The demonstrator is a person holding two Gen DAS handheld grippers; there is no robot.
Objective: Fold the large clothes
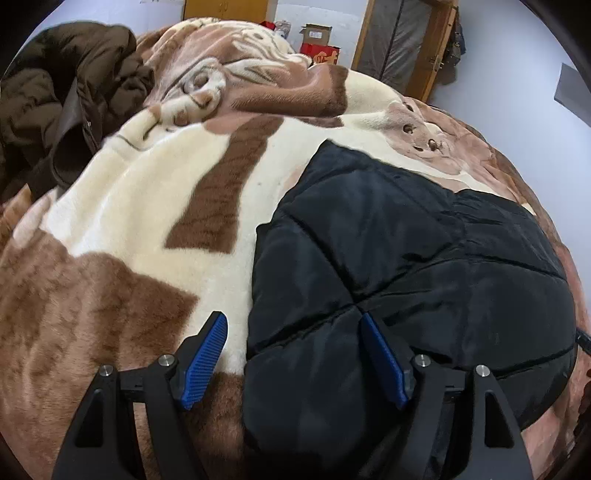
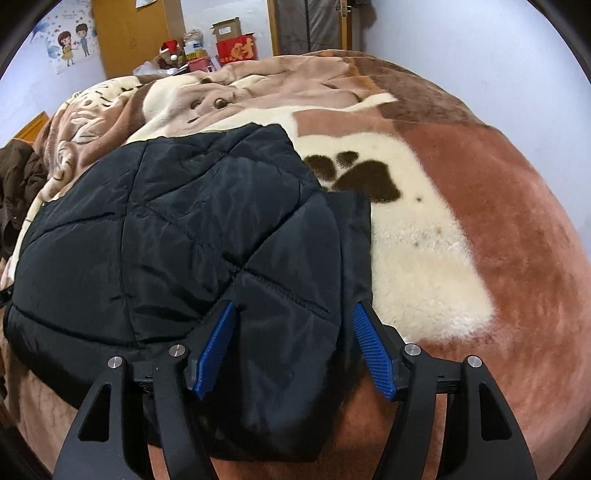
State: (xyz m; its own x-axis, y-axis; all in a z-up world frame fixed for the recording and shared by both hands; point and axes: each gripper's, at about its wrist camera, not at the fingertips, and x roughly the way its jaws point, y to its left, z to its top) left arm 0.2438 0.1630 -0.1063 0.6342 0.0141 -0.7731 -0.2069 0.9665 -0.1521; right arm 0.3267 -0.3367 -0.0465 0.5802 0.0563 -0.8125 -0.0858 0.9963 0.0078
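Bedding fills both views: a plush fleece blanket [image 1: 140,192] in cream, tan and brown animal print covers the bed, and on it lies the black quilted puffer jacket [image 1: 406,258], folded into a compact bundle with its stitched panels facing up. The left gripper [image 1: 293,354], black with ribbed blue pads [image 1: 205,362], hovers over the jacket's near left corner with its jaws spread wide; one finger stands over the blanket, the other over the black fabric, and neither pad presses on anything. The right gripper [image 2: 291,345] hangs over the jacket's near right corner, jaws likewise apart, a lobe of padded fabric showing between the fingers but not pinched. A crumpled dark brown padded coat [image 1: 62,99] lies heaped at the far left of the bed, well apart from the black one. Beyond the bed stand a red printed box [image 2: 236,50], an open cardboard carton [image 2: 226,28], an orange wooden cabinet [image 2: 129,33] and a wooden door frame [image 1: 439,48] against a pale wall.
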